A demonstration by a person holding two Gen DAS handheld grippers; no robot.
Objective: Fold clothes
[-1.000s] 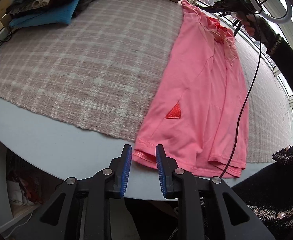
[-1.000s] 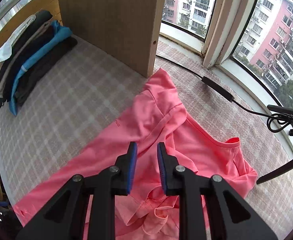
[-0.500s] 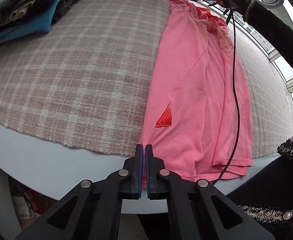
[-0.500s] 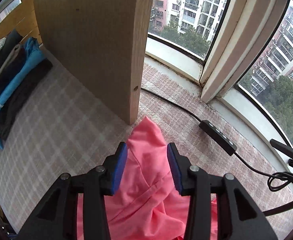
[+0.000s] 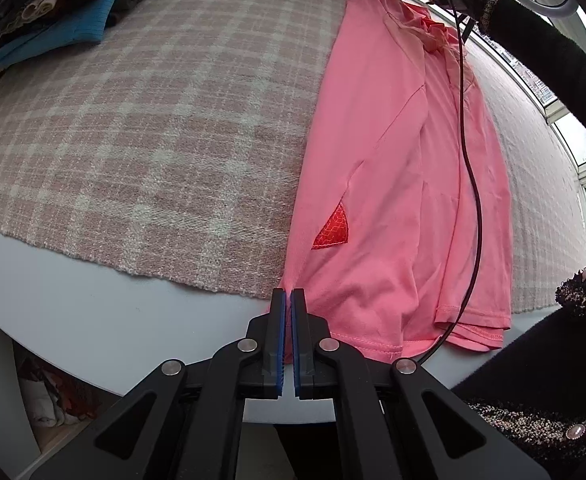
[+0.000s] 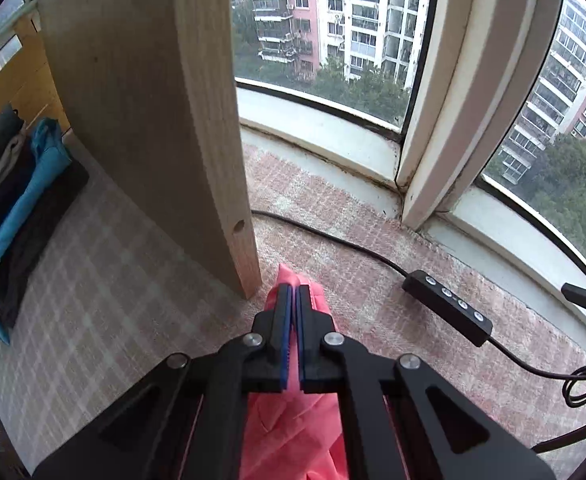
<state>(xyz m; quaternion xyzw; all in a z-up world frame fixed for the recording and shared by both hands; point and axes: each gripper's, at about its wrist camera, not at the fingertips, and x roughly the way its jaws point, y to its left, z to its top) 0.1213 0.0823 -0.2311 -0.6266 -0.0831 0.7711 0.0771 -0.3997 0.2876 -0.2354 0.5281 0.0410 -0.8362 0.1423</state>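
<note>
slippage threatens: left gripper (image 5: 287,298) and right gripper (image 6: 293,294) pinch opposite ends of pink shirt (image 5: 397,168), apparently thinly.

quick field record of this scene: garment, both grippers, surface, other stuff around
garment: pink shirt, folded lengthwise on the checked cloth
left gripper: shut on the shirt's near hem corner
right gripper: shut on the shirt's far end, beside the wooden panel
surface: white table under the cloth
clutter: stack of folded clothes, black cable across the shirt, inline remote near the window
</note>
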